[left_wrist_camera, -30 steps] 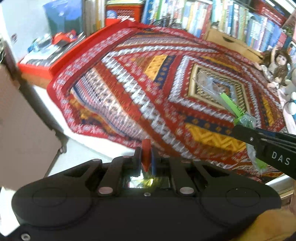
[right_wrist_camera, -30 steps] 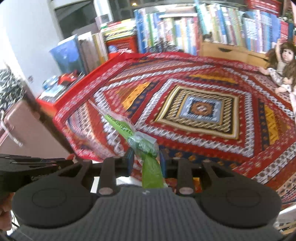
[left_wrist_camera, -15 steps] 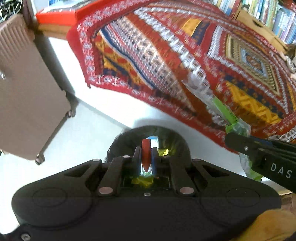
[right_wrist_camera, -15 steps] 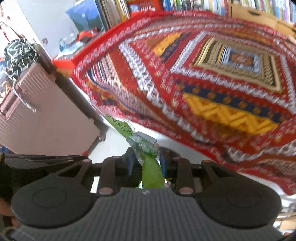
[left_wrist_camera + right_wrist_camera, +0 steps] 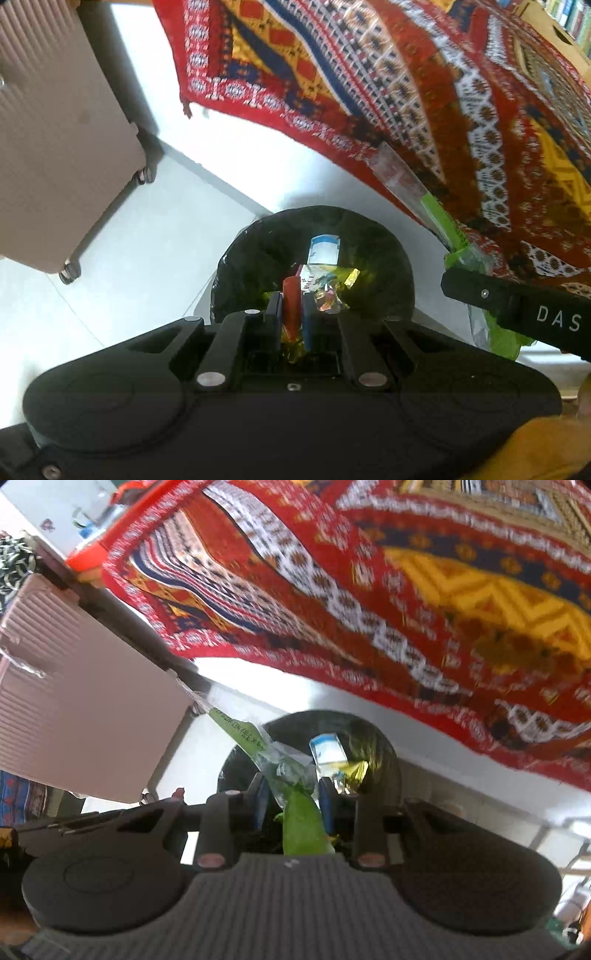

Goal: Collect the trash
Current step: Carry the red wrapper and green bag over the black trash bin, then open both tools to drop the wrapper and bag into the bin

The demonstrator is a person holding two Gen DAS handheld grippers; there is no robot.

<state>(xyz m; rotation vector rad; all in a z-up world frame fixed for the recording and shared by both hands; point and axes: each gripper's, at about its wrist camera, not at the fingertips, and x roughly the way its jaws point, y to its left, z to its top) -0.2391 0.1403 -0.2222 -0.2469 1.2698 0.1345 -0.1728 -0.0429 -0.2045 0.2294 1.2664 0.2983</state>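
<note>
Left tool (image 5: 293,295) clamped on one red wrapper (image 5: 291,306) – right tool (image 5: 293,797) clamped on one green wrapper (image 5: 301,827)

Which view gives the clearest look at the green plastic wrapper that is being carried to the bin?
The right wrist view: the green plastic wrapper sits centred between the right gripper fingers, with its printed strip readable. The left wrist view shows it only from the side at the frame's right, partly hidden behind that gripper's finger.
</note>
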